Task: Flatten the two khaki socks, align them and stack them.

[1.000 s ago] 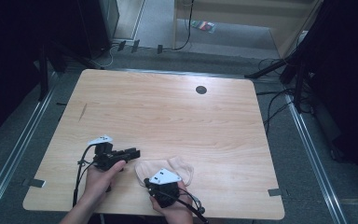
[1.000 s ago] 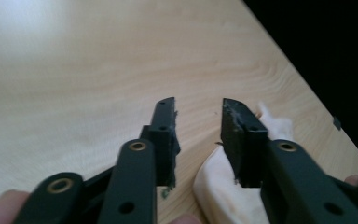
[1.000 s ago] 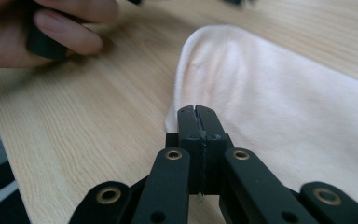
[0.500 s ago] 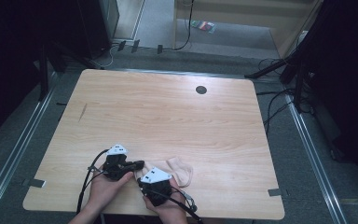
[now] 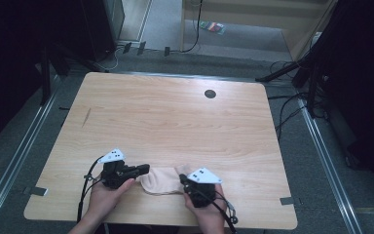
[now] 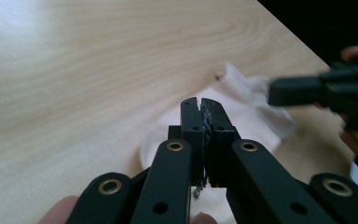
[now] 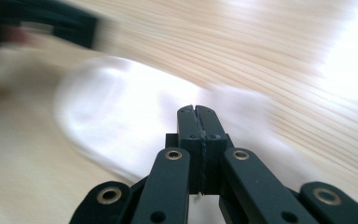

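A pale beige sock (image 5: 161, 179) lies flat near the table's front edge, between the two grippers. My left gripper (image 5: 145, 169) points right at the sock's left end. In the left gripper view its jaws (image 6: 200, 105) are shut, a thin light fringe shows in their seam, and the sock (image 6: 256, 116) spreads out beneath them. My right gripper (image 5: 184, 180) points left at the sock's right end. In the right gripper view its jaws (image 7: 196, 112) are shut with a clean seam, hovering over the sock (image 7: 121, 112). The other gripper (image 6: 279, 91) shows across the sock.
The wooden table (image 5: 175, 122) has a round black grommet (image 5: 210, 93) near its far edge. Both hands rest close to the front edge. Cables (image 5: 282, 112) trail over the grey floor to the right, and dark stands flank the table.
My right gripper has swung to the right, to the sock's right end. The bunched sock now lies spread between the two grippers. My left gripper has closed at the sock's left end.
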Motion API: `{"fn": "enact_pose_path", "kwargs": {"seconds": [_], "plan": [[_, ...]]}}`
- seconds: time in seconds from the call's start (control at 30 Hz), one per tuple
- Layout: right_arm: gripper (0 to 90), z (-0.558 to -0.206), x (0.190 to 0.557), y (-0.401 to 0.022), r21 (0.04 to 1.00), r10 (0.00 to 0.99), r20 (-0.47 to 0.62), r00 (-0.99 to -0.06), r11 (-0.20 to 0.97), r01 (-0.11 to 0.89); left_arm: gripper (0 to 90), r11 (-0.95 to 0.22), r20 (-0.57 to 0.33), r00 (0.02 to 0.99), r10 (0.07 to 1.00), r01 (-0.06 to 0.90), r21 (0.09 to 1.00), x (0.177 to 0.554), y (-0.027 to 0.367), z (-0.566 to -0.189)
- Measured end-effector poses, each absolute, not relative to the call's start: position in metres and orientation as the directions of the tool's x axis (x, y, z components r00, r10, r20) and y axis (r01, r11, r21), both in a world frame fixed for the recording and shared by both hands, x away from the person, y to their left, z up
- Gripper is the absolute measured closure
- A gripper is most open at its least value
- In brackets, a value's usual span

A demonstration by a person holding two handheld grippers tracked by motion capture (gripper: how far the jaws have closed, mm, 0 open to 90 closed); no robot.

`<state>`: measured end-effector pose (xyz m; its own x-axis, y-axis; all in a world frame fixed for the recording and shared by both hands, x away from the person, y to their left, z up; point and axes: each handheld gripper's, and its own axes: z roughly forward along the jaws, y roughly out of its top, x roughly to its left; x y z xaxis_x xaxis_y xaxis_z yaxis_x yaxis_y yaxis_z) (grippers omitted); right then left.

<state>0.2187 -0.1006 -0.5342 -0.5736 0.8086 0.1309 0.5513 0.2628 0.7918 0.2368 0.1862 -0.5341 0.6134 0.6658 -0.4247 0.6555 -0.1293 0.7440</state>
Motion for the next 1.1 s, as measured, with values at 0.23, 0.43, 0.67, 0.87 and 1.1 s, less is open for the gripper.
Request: {"fn": "enact_pose_path", "kwargs": {"seconds": [0.23,0.43,0.67,0.87,1.1], "plan": [[90.0,-0.549,0.229,-0.106,0.746,0.841,0.152,-0.519,0.247,0.619,90.0,-0.241,-0.365,0.617,0.697,0.681,0.692,0.233,0.176,-0.553],[90.0,-0.550,0.243,-0.106,0.740,0.844,0.196,-0.499,0.207,0.640,90.0,-0.201,-0.343,0.580,0.739,0.675,0.710,0.250,0.184,-0.554],[90.0,-0.549,0.259,-0.106,0.756,0.846,0.203,-0.492,0.185,0.629,90.0,-0.200,-0.304,0.570,0.763,0.657,0.727,0.255,0.184,-0.554],[90.0,-0.544,0.262,-0.133,0.754,0.864,0.244,-0.440,0.116,0.647,90.0,-0.200,-0.301,0.572,0.763,0.652,0.732,0.254,0.184,-0.554],[80.0,-0.539,0.266,-0.145,0.764,0.838,0.321,-0.441,0.046,0.643,85.4,-0.190,-0.292,0.586,0.756,0.624,0.758,0.249,0.185,-0.554]]}}
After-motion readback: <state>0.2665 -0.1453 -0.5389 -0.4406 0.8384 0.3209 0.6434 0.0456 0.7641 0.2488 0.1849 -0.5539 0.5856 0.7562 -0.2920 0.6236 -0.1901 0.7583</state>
